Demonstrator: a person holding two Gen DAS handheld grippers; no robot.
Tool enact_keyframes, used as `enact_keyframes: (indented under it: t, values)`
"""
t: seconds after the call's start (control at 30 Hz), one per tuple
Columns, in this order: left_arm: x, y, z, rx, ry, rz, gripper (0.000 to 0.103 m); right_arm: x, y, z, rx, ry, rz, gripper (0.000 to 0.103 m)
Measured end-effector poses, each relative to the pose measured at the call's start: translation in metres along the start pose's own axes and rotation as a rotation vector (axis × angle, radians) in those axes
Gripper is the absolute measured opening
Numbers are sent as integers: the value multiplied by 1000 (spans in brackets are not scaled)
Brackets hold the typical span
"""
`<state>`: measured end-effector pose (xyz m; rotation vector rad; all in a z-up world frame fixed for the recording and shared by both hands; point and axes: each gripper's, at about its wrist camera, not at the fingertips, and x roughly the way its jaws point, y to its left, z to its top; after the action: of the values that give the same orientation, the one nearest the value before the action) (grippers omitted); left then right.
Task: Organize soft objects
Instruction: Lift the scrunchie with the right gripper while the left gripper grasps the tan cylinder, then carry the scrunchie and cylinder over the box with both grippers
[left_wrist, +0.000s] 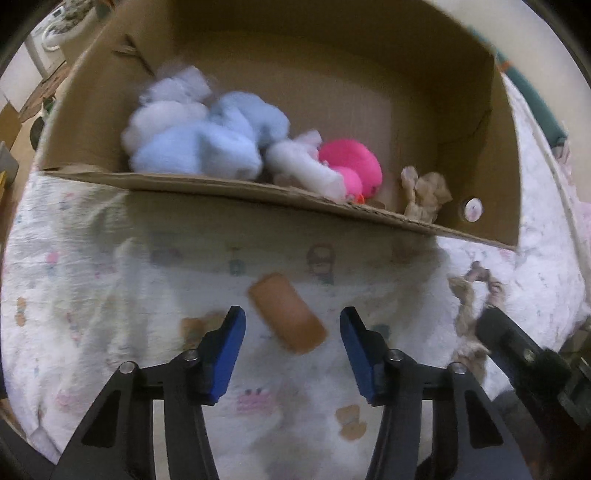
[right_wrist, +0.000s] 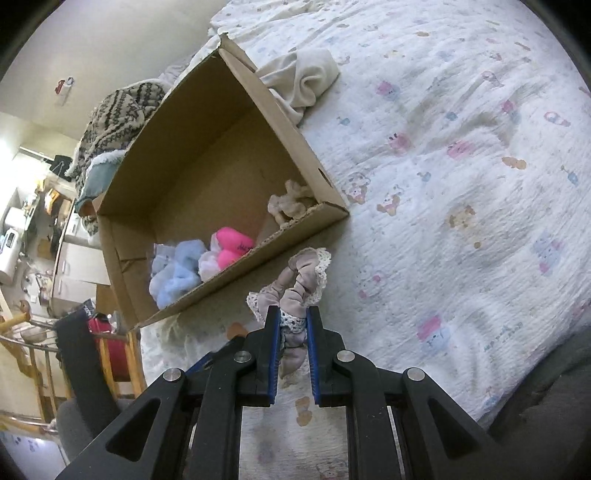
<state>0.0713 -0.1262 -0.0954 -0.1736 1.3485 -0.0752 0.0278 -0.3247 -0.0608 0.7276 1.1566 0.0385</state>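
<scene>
1. Blue-padded jaws of the left gripper (left_wrist: 292, 334) stand part open over the printed bedspread (left_wrist: 110, 280), with an orange-tan soft block (left_wrist: 287, 314) between them; no pad touches it, so nothing is held yet. The frame is blurred, so whether the block lies flat on the cloth I cannot tell for sure.
2. Pointing steeply down with the block between the jaws looks like the set-up for a pick from above.
3. Beside it, the right gripper (right_wrist: 293, 325) is clamped nearly shut on a mauve scrunchie with lace trim (right_wrist: 299, 288), pinched at its lower fold so the rest bunches out beyond the fingertips. It hangs near the open front of the cardboard box (right_wrist: 207, 133), probably so it can be dropped in next.
4. That box lies on the bed with its near wall low, which gives both tongs easy entry.
5. Inside, against the near wall, sit a pale blue plush (left_wrist: 207, 136), a white soft piece (left_wrist: 303, 166), a bright pink plush (left_wrist: 352, 162) and a beige scrunchie (left_wrist: 424, 195) in the corner; the back is bare.
6. Behind the box lies a crumpled cream cloth (right_wrist: 303, 81).
</scene>
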Motion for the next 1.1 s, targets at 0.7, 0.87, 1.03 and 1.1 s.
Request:
enact_keyframes:
  t: [0.7, 0.87, 1.03, 1.1]
  values:
    - [-30, 47, -3, 62, -19, 76, 4, 5, 27, -12, -119, 1, -21, 15]
    - [-56, 79, -10, 56, -69, 61, 4, 1, 36, -19, -166, -1, -21, 15]
    - [-91, 96, -13, 94, -138, 35, 4, -17, 48, -25, -207, -35, 13, 15]
    - [-112, 107, -10, 111, -175, 18, 4, -26, 52, -26, -220, -56, 32, 15]
